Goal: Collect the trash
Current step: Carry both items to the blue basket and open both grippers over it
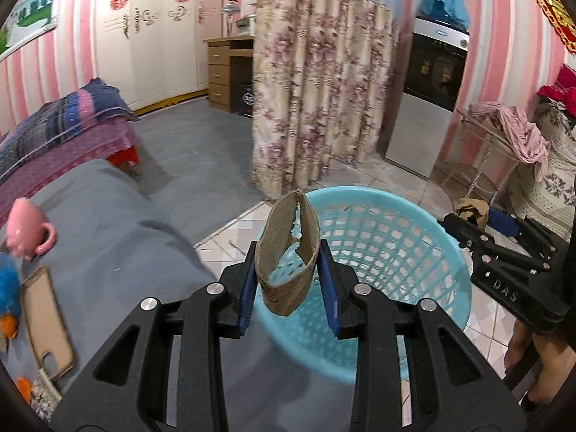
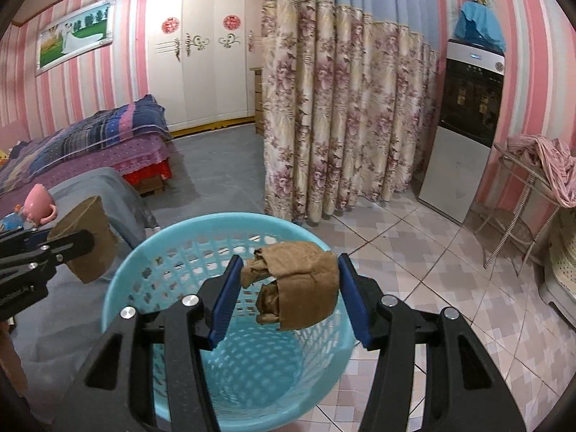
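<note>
My left gripper (image 1: 288,280) is shut on a flattened cardboard tube ring (image 1: 288,255) and holds it over the near-left rim of a light blue plastic basket (image 1: 442,252). My right gripper (image 2: 288,291) is shut on a crumpled brown paper wad (image 2: 298,288) and holds it above the open mouth of the basket (image 2: 126,273). The right gripper with its wad also shows in the left wrist view (image 1: 471,212). The left gripper's tube shows in the right wrist view (image 2: 90,241). The basket's inside looks bare.
A grey-covered table (image 1: 108,223) at the left holds an upturned pink mug (image 1: 27,228), a beige phone case (image 1: 46,320) and a blue plush toy (image 1: 9,288). A floral curtain (image 1: 316,93), a water dispenser (image 1: 428,82) and a wire rack with pink cloth (image 1: 504,133) stand beyond on the tiled floor.
</note>
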Available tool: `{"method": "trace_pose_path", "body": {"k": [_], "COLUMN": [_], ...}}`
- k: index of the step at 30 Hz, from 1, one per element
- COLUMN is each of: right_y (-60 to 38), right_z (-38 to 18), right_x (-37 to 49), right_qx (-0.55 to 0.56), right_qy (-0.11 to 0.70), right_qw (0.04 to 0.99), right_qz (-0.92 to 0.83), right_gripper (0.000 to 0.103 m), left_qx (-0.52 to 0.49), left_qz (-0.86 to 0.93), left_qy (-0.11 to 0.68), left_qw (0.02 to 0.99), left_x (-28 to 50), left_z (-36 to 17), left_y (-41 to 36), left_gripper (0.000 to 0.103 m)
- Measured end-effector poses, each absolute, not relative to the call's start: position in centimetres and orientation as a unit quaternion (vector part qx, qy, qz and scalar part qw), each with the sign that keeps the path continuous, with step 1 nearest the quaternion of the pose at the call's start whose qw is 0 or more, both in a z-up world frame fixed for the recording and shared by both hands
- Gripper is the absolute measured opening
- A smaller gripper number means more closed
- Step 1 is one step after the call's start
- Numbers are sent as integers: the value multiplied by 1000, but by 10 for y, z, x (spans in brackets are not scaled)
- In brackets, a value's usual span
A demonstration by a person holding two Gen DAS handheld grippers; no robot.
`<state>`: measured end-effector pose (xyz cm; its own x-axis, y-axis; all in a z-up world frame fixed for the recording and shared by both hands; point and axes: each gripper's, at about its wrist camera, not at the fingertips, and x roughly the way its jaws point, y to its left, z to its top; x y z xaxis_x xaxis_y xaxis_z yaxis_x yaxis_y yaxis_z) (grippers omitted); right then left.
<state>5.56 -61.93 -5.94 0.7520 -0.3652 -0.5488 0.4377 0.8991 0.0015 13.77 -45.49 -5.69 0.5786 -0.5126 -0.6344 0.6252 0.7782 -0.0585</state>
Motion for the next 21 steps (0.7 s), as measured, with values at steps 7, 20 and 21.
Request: {"method": "trace_pose_path", "body": {"k": [7, 20, 21], "right_y": [-630, -617, -615], "right_z": [-61, -71, -70], "right_x": [54, 70, 72], "right_qx": [71, 69, 69], "right_qy": [278, 279, 276], "right_qw": [931, 932, 933], "right_qz": [-226, -221, -222], "right_gripper": [53, 59, 65], "left_qx": [95, 83, 81], "left_qz": [-320, -237, -232], "left_qy": [323, 326, 327], "left_qw": [886, 911, 913], "left_x": [146, 169, 170], "left_z": [-60, -61, -61], "left_y": [-470, -403, -396], "left_gripper": [76, 95, 95]}}
